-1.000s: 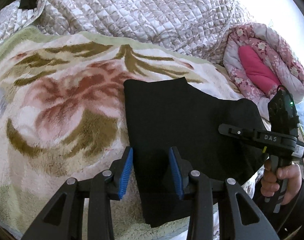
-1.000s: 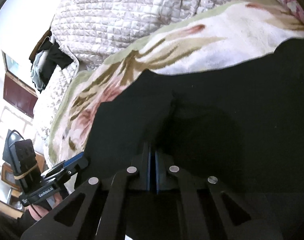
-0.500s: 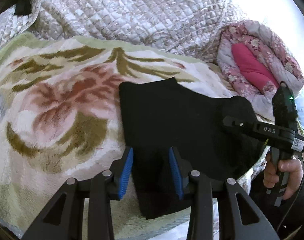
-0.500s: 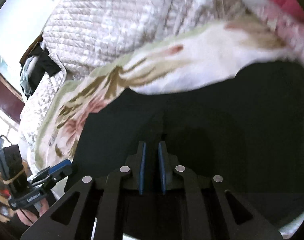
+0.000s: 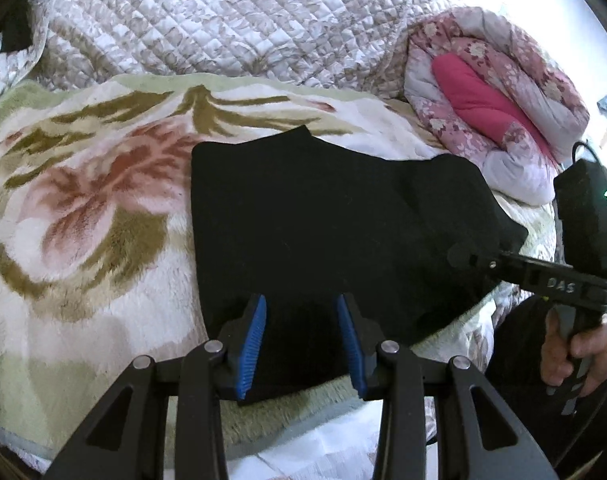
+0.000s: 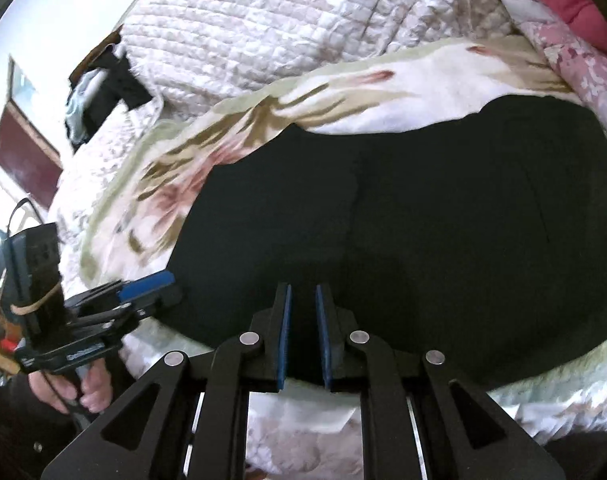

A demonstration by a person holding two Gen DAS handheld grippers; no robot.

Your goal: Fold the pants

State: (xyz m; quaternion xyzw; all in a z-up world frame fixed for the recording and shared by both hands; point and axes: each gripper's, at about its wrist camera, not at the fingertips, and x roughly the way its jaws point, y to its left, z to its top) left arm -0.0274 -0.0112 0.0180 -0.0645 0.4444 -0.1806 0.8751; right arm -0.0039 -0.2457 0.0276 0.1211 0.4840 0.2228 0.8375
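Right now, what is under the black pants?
The black pants lie folded on a flower-patterned fleece blanket, which shows around their left, far and near edges. What the pants cover, and what lies beneath that blanket, cannot be seen.

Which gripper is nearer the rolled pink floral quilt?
Right. The right gripper is over the black pants on the side toward the pink floral quilt; the left gripper is at the opposite near corner.

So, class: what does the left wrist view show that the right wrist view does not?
Only the left wrist view shows the pink rolled quilt whole.

Only the right wrist view shows the dark clothes and the red-brown panel far left.

Both show the black pants on the floral blanket and the quilted cover.
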